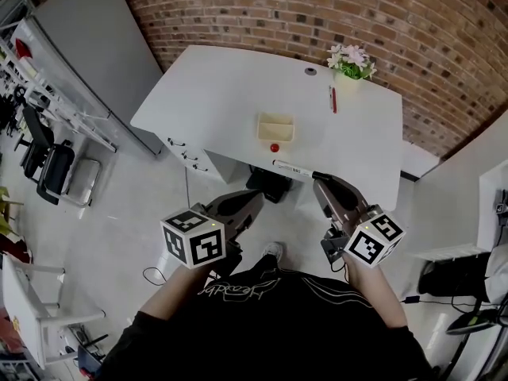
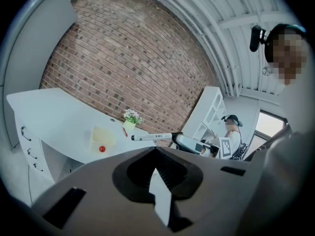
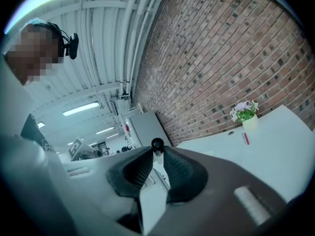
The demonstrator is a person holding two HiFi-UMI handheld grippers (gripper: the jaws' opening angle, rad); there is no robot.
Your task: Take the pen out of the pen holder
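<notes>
Head view: pen (image 1: pixel 292 167) is held crosswise at the tip of the right gripper (image 1: pixel 321 179), near the table (image 1: pixel 214 94) front edge, well apart from the pen holder (image 1: pixel 275 127). Left gripper view: left gripper (image 2: pixel 156 150) jaws are seen together, nothing between. Right gripper view: pen end is seen clamped between the jaws.

Bright, even light is recorded on the white desk (image 1: pixel 222 94); shadows are faint. Ceiling strip lights (image 3: pixel 81 108) are noted as a source. Fisheye bending and dark corners are observed in both gripper views, where the left gripper (image 2: pixel 156 150) and right gripper (image 3: pixel 157 149) are rendered soft.
</notes>
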